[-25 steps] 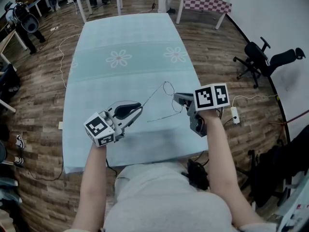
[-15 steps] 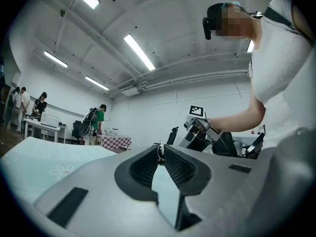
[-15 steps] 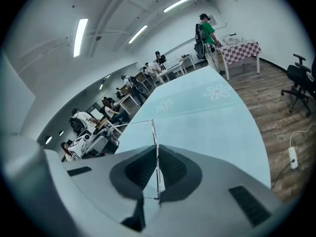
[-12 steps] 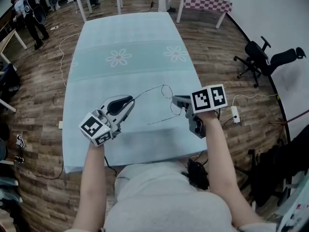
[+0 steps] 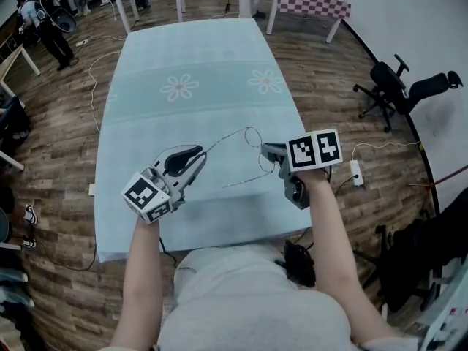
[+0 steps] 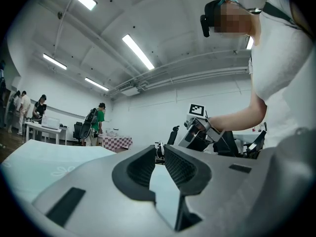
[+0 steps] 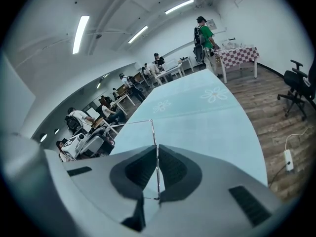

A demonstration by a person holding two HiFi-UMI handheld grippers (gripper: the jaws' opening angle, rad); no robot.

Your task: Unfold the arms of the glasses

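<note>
- Since a second ago, the left gripper [image 5: 199,154] has drawn a little toward the table's [image 5: 190,57] left edge. The glasses arm it holds has swung wider from the frame with it. The right gripper has barely shifted.
- Left of the table's far end, a person with a backpack [image 5: 45,22] stands on the wood floor.
- Left gripper: above the near-left part of the table, pointing level toward the right gripper. Its jaws are nearly together, pinching the free tip of the one glasses arm. Its marker cube sits at the table's near side.
- Glasses [image 5: 253,137]: thin wire frame, held in the air above the near half of the table, between the two grippers and clear of the cloth. The held arm [image 5: 227,136] runs from the lens ring leftward to the left gripper. A second arm [image 5: 245,179] runs from below the right gripper back toward the table's near edge, its free end unheld.
- Right gripper [image 5: 268,151]: above the table's near-right edge, tilted downward. Its own view shows the pads pressed together on the wire of the frame, which stands upright between them and bends off toward the left gripper.
- Right of the table, a white power strip [image 5: 356,172] lies on the floor, and beyond it stands a black office chair [image 5: 398,86], well apart from the table.
</note>
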